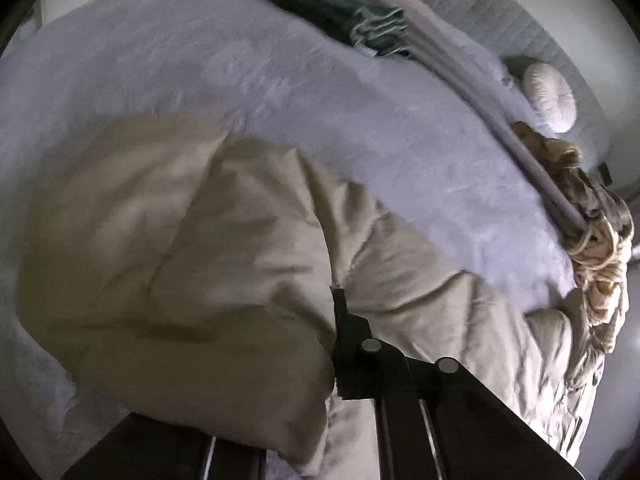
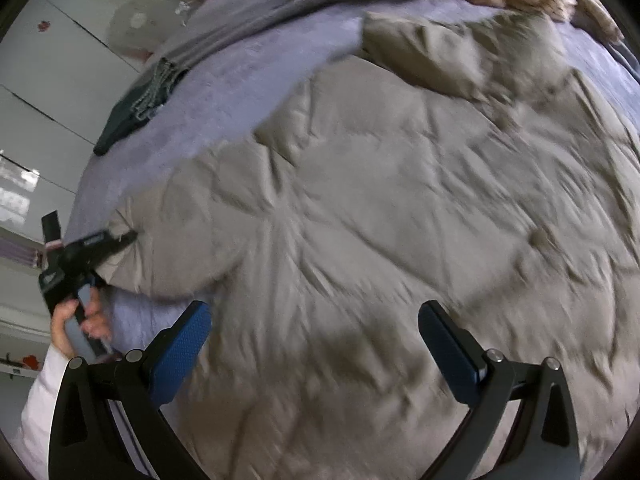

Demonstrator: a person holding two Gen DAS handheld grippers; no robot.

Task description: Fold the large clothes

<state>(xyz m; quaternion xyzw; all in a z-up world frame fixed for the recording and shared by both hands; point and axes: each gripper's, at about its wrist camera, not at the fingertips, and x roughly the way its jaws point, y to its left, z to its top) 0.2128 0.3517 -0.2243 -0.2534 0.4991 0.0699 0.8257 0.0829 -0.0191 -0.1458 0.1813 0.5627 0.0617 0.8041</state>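
Observation:
A large beige padded coat (image 2: pixel 380 220) lies spread on a lavender bed cover (image 2: pixel 240 80). My right gripper (image 2: pixel 316 320) hovers over the coat's middle, open and empty, its blue pads (image 2: pixel 180 352) wide apart. My left gripper (image 2: pixel 130 236), seen at the left in the right wrist view, is shut on the coat's edge. In the left wrist view the coat (image 1: pixel 180 260) bulges over my left gripper (image 1: pixel 336 296), hiding one finger; the fabric is pinched at the tips.
A dark green folded garment (image 1: pixel 304 0) lies at the far side of the bed cover (image 1: pixel 240 80). A grey cloth strip (image 1: pixel 500 120), a beige knitted blanket (image 1: pixel 592 240) and a round white cushion (image 1: pixel 550 96) lie along the bed's edge. White cabinets (image 2: pixel 48 100) stand at left.

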